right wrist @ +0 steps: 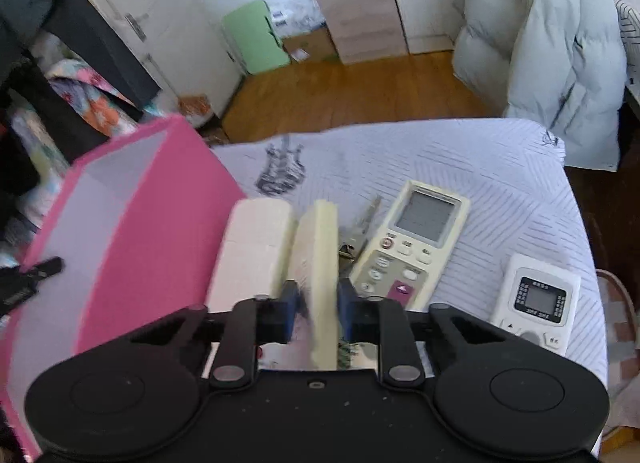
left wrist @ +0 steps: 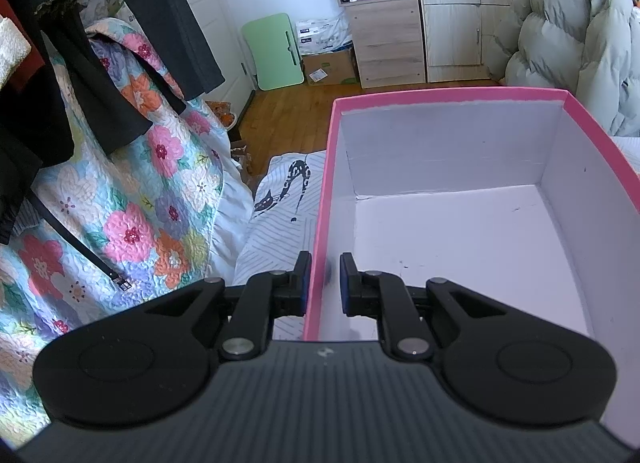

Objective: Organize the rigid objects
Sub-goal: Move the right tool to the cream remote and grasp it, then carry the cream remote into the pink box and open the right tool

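Observation:
A pink box (left wrist: pixel 600 135) with a white inside lies on the bed; nothing shows inside it. My left gripper (left wrist: pixel 325 283) is shut on its near left wall, one finger outside and one inside. In the right wrist view the same pink box (right wrist: pixel 168 223) is at the left. My right gripper (right wrist: pixel 318 303) is shut on a cream foam slab (right wrist: pixel 320 239) that stands on edge, its blue pads against both faces. A white foam block (right wrist: pixel 252 247) lies just left of the slab. Right of it lie keys (right wrist: pixel 362 227), a large cream remote (right wrist: pixel 416 239) and a small white remote (right wrist: pixel 536 299).
The bed sheet (right wrist: pixel 500 183), pale with thin stripes, ends at a wooden floor (right wrist: pixel 360 95) ahead. A grey puffer coat (right wrist: pixel 560 43) hangs at the right. A floral quilt (left wrist: pixel 140 203) and dark clothes (left wrist: pixel 60 83) hang left of the box.

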Tool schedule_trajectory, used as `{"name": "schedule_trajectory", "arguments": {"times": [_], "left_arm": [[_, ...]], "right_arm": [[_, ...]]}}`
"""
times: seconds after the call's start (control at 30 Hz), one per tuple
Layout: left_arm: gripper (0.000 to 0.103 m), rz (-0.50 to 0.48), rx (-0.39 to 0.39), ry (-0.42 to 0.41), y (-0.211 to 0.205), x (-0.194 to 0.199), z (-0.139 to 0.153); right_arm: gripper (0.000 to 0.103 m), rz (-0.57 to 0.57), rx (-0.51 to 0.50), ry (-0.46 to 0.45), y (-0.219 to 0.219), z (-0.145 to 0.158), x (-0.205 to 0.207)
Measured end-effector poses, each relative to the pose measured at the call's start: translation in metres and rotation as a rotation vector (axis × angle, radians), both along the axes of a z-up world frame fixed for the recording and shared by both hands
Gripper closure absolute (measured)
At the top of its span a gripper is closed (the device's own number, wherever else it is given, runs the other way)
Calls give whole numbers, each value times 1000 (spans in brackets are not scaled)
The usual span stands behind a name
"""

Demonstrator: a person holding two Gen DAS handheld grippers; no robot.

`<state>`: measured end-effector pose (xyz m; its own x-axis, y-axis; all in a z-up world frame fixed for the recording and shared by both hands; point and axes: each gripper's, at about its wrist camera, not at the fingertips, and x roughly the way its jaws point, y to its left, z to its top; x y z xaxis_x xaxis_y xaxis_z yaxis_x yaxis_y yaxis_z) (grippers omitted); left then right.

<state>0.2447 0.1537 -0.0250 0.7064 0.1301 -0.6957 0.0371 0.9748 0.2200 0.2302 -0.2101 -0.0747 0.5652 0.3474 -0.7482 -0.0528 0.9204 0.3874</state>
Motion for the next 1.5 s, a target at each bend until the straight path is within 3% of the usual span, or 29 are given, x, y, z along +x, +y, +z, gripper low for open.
{"name": "schedule_trajectory", "arguments": {"times": [0.23,0.47,0.7,0.93,1.07,1.33,1.5], "left_arm": [[91,2,-3,0,0,0,1],[91,3,-6,0,-1,0,1],[91,1,-7,0,-2,-1,1],[91,4,-7,-2,-1,-1,1],[91,7,-20,-4,1,0,3],[91,16,-27,-1,4,1,4],[91,20,-54,1,9,1,4]], "right_arm": [[83,55,-159,-140,24,29,-23],[83,78,-251,-203,35,55,-33],[83,114,-259,-295,54,92,-46],[83,354,-187,-344,112,126,-26],[83,497,-172,-263,153,113,10],[84,548,-251,-106,217,56,74],[84,581,-425,-161,251,44,74]]}}
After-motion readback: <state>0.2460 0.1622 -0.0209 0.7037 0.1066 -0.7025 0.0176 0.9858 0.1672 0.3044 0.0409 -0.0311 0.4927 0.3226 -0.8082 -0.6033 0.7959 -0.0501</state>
